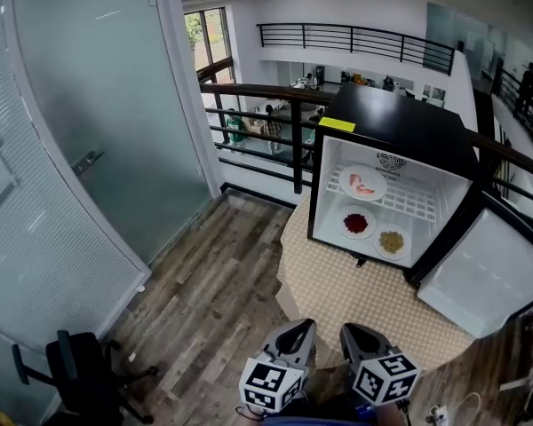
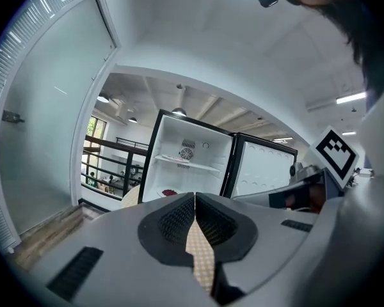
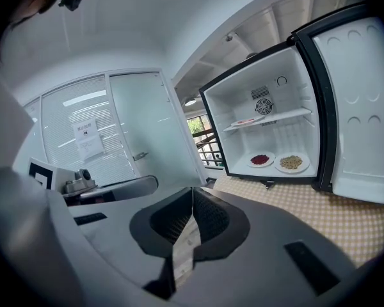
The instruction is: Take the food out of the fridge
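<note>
A small black fridge (image 1: pixel 386 118) stands on a round table (image 1: pixel 355 300) with its door (image 1: pixel 484 273) swung open to the right. On its wire shelf lies a plate of pink food (image 1: pixel 362 184). On its floor sit a plate of red food (image 1: pixel 356 223) and a plate of yellowish food (image 1: pixel 392 241). Both plates on the floor also show in the right gripper view, red (image 3: pixel 260 160) and yellowish (image 3: pixel 291 163). My left gripper (image 1: pixel 299 329) and right gripper (image 1: pixel 355 335) hover side by side at the table's near edge, both shut and empty, well short of the fridge.
A frosted glass wall with a door (image 1: pixel 98 122) runs along the left. A black office chair (image 1: pixel 80 371) stands at the lower left on the wood floor. Behind the table runs a black railing (image 1: pixel 258 118) over a lower floor.
</note>
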The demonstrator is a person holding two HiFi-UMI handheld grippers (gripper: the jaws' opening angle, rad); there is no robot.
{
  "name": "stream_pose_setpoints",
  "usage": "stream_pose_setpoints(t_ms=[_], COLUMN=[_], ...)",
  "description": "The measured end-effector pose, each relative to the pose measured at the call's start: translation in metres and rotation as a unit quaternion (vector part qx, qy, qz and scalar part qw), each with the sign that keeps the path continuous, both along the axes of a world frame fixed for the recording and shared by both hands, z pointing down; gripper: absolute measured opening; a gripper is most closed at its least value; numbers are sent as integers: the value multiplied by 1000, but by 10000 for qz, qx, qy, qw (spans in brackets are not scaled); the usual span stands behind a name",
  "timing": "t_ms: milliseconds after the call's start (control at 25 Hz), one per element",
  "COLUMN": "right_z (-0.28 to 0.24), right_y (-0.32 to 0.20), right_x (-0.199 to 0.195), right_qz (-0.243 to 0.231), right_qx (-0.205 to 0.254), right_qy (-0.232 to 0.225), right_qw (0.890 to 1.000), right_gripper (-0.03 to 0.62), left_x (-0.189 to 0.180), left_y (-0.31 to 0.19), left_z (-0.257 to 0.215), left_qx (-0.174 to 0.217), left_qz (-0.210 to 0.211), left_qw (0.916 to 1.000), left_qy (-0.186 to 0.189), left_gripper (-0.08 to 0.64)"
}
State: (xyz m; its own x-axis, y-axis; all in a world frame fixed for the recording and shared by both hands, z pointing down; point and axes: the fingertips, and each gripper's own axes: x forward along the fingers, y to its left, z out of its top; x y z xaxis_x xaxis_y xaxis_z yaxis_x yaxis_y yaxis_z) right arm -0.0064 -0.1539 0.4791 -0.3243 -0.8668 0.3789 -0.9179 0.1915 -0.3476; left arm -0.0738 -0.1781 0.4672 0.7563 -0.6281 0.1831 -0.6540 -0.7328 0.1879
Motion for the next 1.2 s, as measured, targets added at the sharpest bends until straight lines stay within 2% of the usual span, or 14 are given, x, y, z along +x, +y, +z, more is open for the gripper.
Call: stream_pose_setpoints(t_ms=[160, 440, 720, 840, 1040, 1200], right_z=[-2, -15, -32, -37, -41, -38], right_y=[-6, -23, -71, -96, -135, -161], right_x=[14, 44, 77, 94, 123, 146], right_qz=[205, 474, 633, 647, 721, 753], right_qx=[34, 178, 308, 335, 344, 294], right_qy=[171, 182, 61, -2, -44, -38], right_qw=[9996, 9986, 9975, 9973, 9968, 9967], right_gripper=[20, 20, 20, 20, 20, 20], left_x=[10, 36, 60, 74, 92, 107], left_y=[-1, -13, -60, -82, -120, -146], left_z=[-1, -8, -25, -26, -15, -7], left_qx=[11, 42, 246, 176, -225, -349], left_qz=[234, 560, 652, 744, 859, 913], left_qw=[9997, 9984, 9976, 9971, 9959, 9952], left_qy=[7, 116, 52, 47, 178, 32], left_gripper=[17, 17, 17, 17, 18, 18])
